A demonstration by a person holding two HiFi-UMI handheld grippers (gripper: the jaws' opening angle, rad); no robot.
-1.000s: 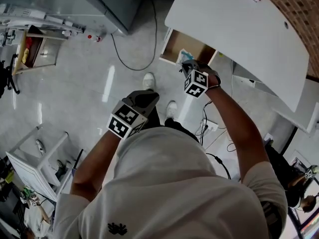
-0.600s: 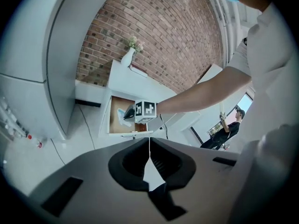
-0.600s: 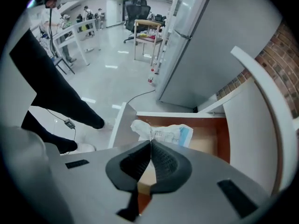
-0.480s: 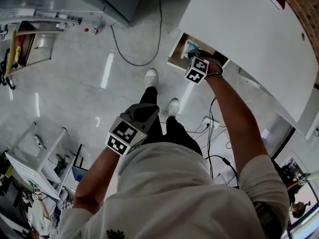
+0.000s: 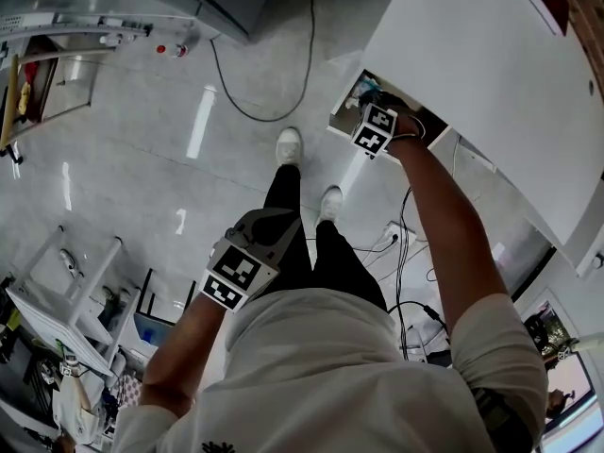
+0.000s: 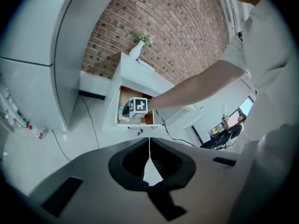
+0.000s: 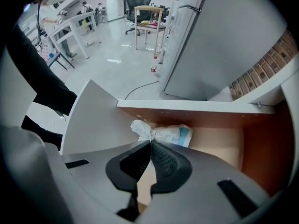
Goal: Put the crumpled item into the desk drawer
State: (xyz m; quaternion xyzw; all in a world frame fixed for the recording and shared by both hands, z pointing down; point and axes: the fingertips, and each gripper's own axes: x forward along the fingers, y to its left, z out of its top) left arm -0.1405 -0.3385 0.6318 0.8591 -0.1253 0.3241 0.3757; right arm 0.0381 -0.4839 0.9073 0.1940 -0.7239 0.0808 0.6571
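Since the earlier frames, the right gripper (image 5: 368, 111) is reaching deeper over the open drawer (image 5: 342, 121), while the left gripper (image 5: 267, 223) is sitting lower in the head view, closer to the person's torso.

Right gripper view: the jaws are pressing together at their tips on the twisted waist of the crumpled item (image 7: 163, 133), a white paper wad with a blue patch. The item is lying inside the drawer (image 7: 215, 146), on its wooden floor near the front wall. Only this view is showing the pinch itself.

Head view: the crumpled item (image 5: 361, 91) is showing only as a pale scrap beyond the marker cube, so the grasp cannot be read there. This view is showing the right arm stretching nearly straight from the shoulder to the drawer under the white desk (image 5: 491, 74), and the left arm bending at the elbow, holding its gripper above the floor in front of the person's legs.

Left gripper view: the left gripper (image 6: 149, 141) is pointing toward the desk (image 6: 135, 71), jaws closed together with nothing between them. From the side, it is showing the right gripper (image 6: 127, 110) entering the drawer (image 6: 122, 97).
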